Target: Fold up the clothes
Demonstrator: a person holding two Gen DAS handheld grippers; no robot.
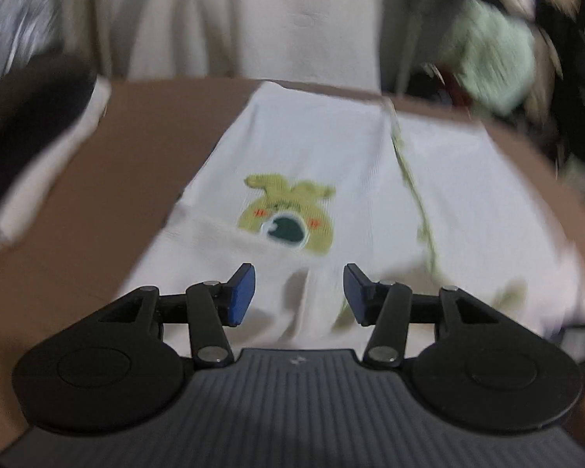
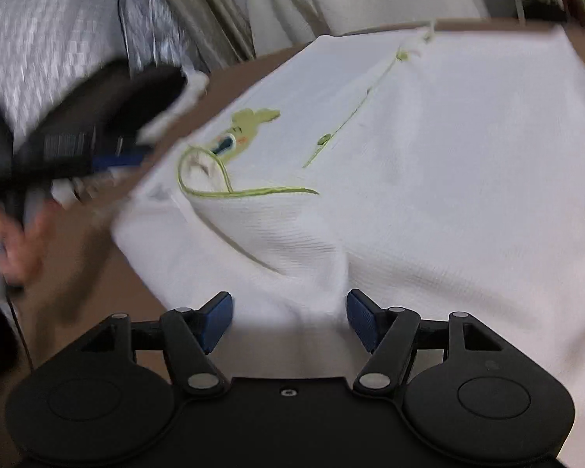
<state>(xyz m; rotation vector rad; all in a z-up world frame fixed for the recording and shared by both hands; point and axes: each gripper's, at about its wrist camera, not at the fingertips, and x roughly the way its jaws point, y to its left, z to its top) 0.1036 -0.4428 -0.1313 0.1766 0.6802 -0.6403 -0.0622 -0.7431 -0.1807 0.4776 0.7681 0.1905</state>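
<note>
Garment (image 1: pixel 312 148): a white knitted top with green trim lies spread on the brown bench (image 1: pixel 148 144), reaching from the near edge to the far edge.
Motif (image 1: pixel 288 214): a green animal figure with a dark round patch and orange cheeks, on the chest of the garment; in the right wrist view it sits just beyond the neckline (image 2: pixel 206 175).
Placket (image 1: pixel 413 183): a green-edged line runs down the garment's middle; a green button (image 2: pixel 323 139) shows on it in the right wrist view.
Left gripper (image 1: pixel 299 292): its blue fingers (image 1: pixel 241 292) stand apart, nothing between them, just above the near part of the garment.
Right gripper (image 2: pixel 289 319): fingers (image 2: pixel 216 321) apart and empty, over a raised fold of the white cloth near the neckline.
Hand (image 2: pixel 7 249): at the left edge of the right wrist view, blurred, gripping the left gripper's black body.
Dark object (image 1: pixel 23 136): black with a white edge, on the bench's left side, well apart from the garment; too blurred to name.
Containers: cannot tell of any; the background shows only pale curtain folds (image 1: pixel 253 19) and a blurred green soft thing (image 1: pixel 495 58) past the bench's far right.
</note>
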